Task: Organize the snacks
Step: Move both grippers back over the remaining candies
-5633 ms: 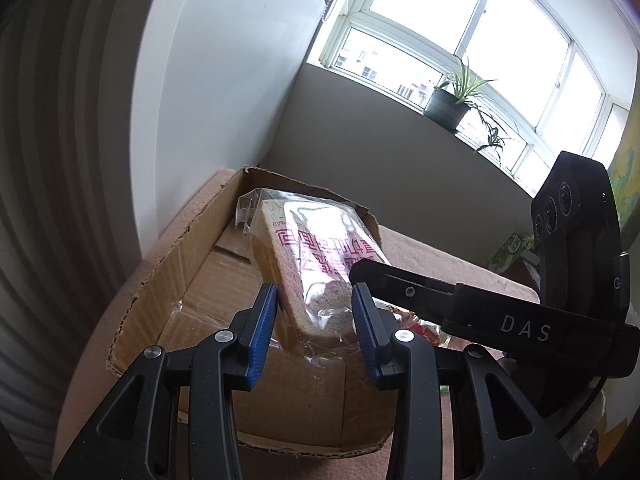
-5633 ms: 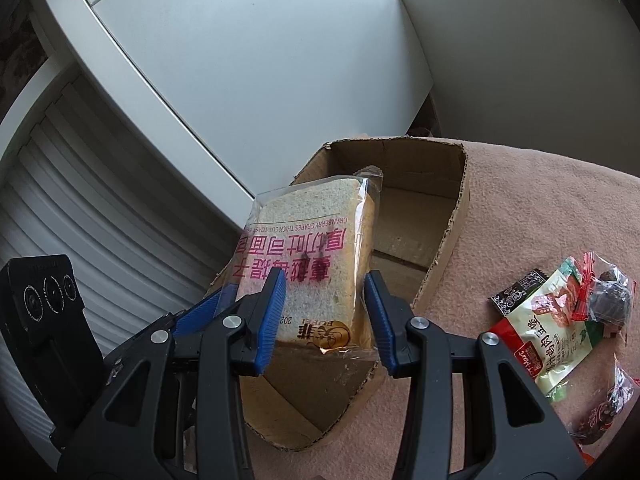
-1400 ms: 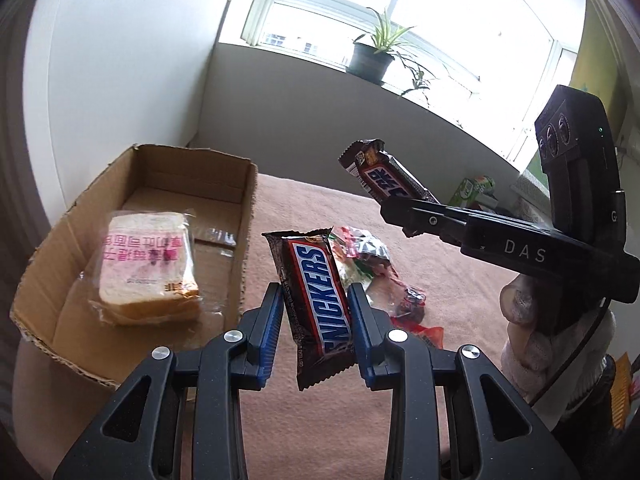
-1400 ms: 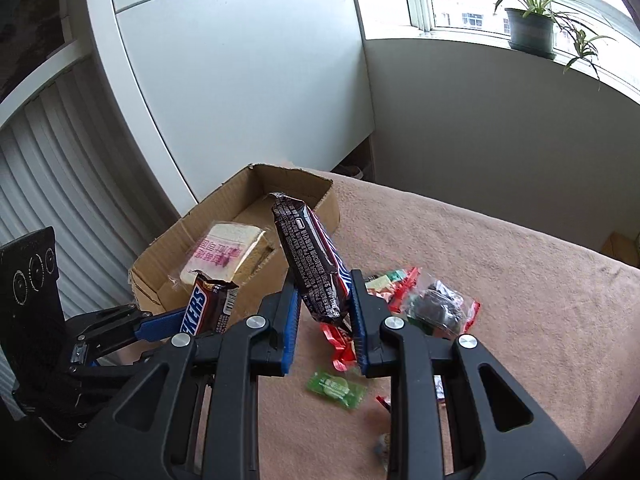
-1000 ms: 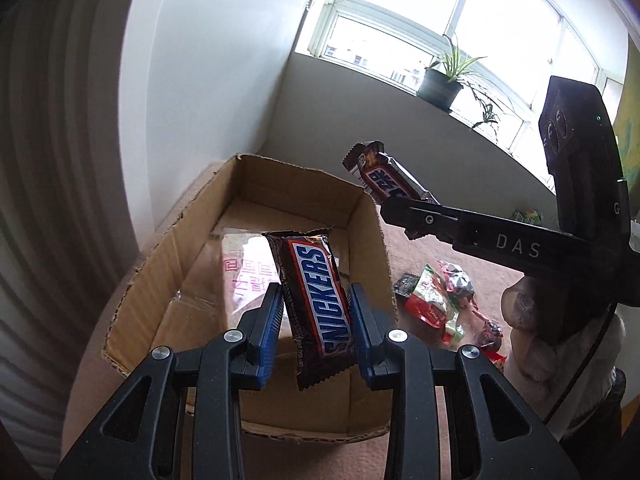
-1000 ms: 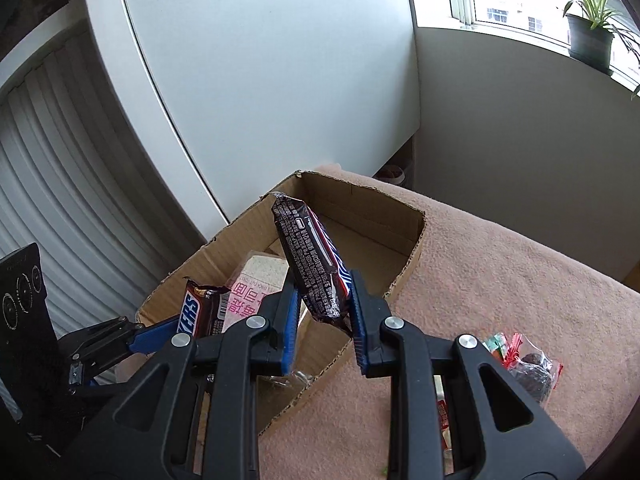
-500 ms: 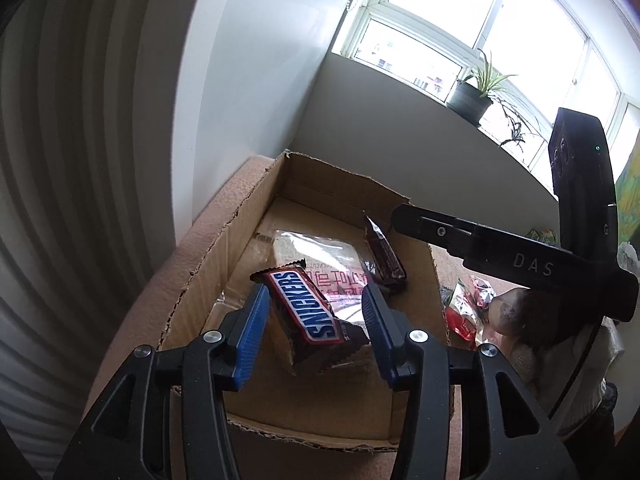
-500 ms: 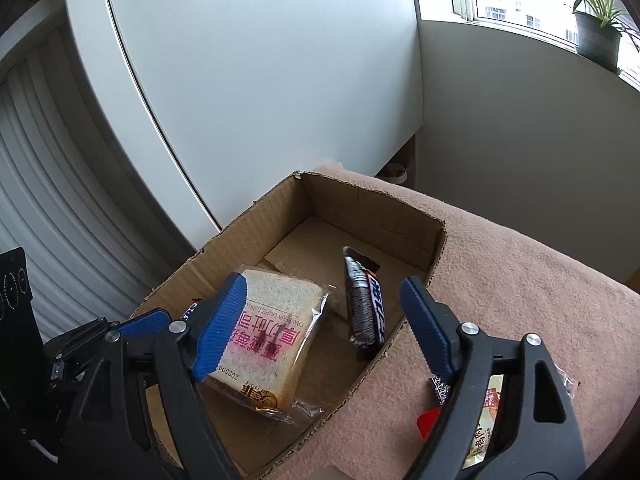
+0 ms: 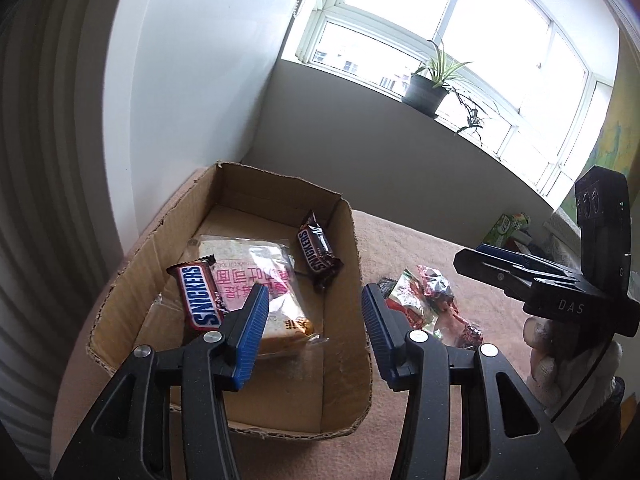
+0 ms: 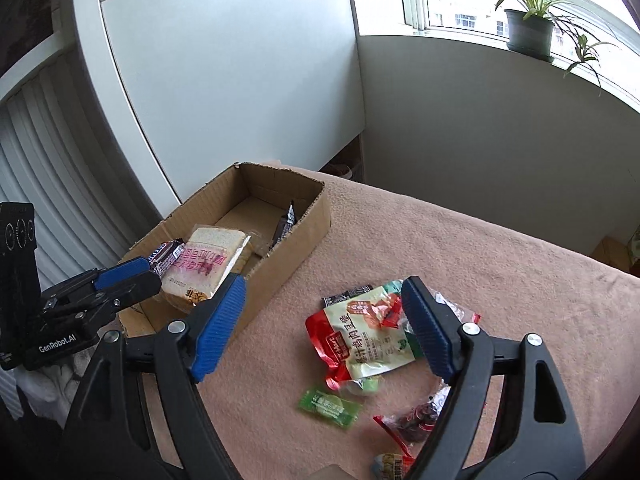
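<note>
The left gripper point(image 9: 311, 320) has its jaws spread with nothing pinched, hanging over the near end of the cardboard box point(image 9: 344, 360). Just beyond its left pad, one Snickers bar point(image 9: 199, 298) leans on the bagged bread slice point(image 9: 256, 284) inside the box; a second Snickers bar point(image 9: 318, 249) stands tilted against the box's right wall. The right gripper point(image 10: 320, 330) also has its jaws spread wide and empty, above the loose snacks on the pink-covered desk point(image 10: 480, 248). Between its pads lies a red-and-white pouch point(image 10: 364, 338), with a small green packet point(image 10: 329, 402) nearer the camera and a clear bag of dark sweets point(image 10: 416, 420) beside that. A potted plant point(image 10: 528, 28) sits on the windowsill.
</note>
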Demonstrator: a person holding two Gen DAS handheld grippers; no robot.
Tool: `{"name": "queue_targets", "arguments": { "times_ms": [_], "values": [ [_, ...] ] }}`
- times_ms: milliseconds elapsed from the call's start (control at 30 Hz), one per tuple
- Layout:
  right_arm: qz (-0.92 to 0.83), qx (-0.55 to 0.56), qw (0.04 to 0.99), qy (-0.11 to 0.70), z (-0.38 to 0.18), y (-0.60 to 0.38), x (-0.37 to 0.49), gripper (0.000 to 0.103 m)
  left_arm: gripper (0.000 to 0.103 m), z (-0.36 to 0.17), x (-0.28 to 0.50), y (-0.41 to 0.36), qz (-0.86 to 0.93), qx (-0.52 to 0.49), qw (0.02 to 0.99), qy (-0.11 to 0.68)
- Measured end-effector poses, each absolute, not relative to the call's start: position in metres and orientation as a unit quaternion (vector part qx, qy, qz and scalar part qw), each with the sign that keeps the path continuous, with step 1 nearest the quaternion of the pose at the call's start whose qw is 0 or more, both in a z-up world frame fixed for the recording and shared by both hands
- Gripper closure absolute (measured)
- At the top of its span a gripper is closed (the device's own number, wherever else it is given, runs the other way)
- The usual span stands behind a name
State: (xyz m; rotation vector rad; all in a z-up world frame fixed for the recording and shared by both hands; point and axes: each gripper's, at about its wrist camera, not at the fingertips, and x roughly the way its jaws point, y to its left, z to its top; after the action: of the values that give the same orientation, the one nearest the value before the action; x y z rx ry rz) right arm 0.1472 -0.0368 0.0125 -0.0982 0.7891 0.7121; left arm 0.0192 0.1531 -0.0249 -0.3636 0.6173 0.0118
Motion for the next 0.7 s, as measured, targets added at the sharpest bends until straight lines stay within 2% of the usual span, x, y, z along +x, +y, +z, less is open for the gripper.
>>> {"name": "queue_targets", "arguments": {
  "times_ms": [333, 533, 700],
  "values": [
    [0.299, -0.026, 0.866, 0.4, -0.016, -0.124, 0.129, 0.021, 0.056, -0.036, 0.042, 0.082, -0.063, -0.13, 0.928, 0.344],
    [0.304, -0.007, 0.85, 0.43, -0.044, -0.143, 0.115, 0.021, 0.056, -0.055, 0.059, 0.041, -0.099, -0.095, 0.913, 0.385],
    [0.318, -0.018, 0.833, 0.453, -0.065, -0.137, 0.104, 0.033, 0.056, -0.075, 0.065, 0.019, -0.108, -0.053, 0.902, 0.416]
  ]
}}
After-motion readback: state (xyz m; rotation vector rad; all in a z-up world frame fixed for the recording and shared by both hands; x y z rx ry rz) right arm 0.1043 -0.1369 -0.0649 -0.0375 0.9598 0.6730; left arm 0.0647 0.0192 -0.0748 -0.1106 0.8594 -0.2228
